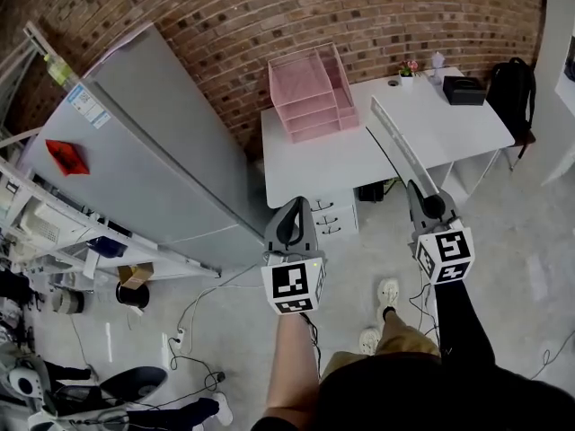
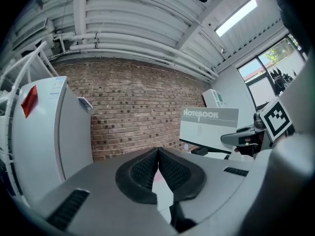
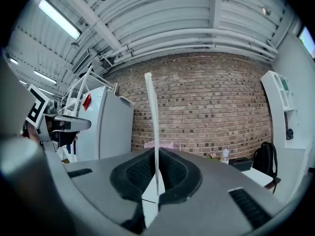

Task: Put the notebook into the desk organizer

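The notebook (image 1: pixel 401 147) is thin and white, and I see it edge-on in the head view, rising from my right gripper (image 1: pixel 416 187), which is shut on its lower edge. In the right gripper view the notebook (image 3: pixel 152 122) stands upright between the pressed pads. The left gripper view shows its printed cover (image 2: pixel 208 129). The pink tiered desk organizer (image 1: pixel 313 92) stands at the back of the white desk (image 1: pixel 314 164), well beyond both grippers. My left gripper (image 1: pixel 293 201) hovers over the floor before the desk, and its jaws (image 2: pixel 158 151) are shut with nothing between them.
A tall grey refrigerator (image 1: pixel 153 142) stands left of the desk against the brick wall. On the desk's right part are a black box (image 1: pixel 464 90) and a small flower pot (image 1: pixel 408 70). A black backpack (image 1: pixel 510 88) sits at the far right. Cables (image 1: pixel 193 330) trail on the floor.
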The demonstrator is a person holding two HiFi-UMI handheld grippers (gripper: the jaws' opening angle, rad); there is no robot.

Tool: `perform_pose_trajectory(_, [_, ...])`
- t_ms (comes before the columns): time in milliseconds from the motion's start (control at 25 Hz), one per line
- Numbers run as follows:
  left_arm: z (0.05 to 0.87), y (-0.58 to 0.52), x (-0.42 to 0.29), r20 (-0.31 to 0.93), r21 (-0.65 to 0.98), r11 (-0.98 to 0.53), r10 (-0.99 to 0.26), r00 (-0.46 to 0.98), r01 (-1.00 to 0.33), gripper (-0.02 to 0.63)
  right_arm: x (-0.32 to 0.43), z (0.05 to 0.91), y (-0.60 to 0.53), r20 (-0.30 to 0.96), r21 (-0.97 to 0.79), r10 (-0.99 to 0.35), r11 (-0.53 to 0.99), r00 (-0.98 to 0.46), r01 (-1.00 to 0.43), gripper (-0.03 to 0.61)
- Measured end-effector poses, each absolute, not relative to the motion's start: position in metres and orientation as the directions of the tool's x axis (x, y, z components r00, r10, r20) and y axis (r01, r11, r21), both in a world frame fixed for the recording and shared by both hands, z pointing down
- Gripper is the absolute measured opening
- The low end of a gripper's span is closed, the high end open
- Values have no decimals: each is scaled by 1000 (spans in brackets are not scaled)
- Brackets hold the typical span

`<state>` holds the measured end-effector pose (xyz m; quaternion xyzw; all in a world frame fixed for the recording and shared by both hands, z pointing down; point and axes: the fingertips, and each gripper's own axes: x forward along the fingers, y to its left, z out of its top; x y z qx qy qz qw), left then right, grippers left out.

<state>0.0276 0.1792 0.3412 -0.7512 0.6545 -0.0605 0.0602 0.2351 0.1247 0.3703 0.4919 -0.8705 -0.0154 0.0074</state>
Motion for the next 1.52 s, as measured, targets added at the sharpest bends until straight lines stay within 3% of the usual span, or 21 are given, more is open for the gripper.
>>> perform_pose_trajectory(1040, [343, -5, 23, 20, -166, -88, -996, 86, -982, 14, 213, 367, -71, -41, -10, -815, 579, -578, -815, 28])
perform_pose_trajectory(1520, [352, -34, -4, 30, -184, -32, -999, 27, -982, 14, 181, 376, -122, -53, -67, -777, 629, -627, -774, 28])
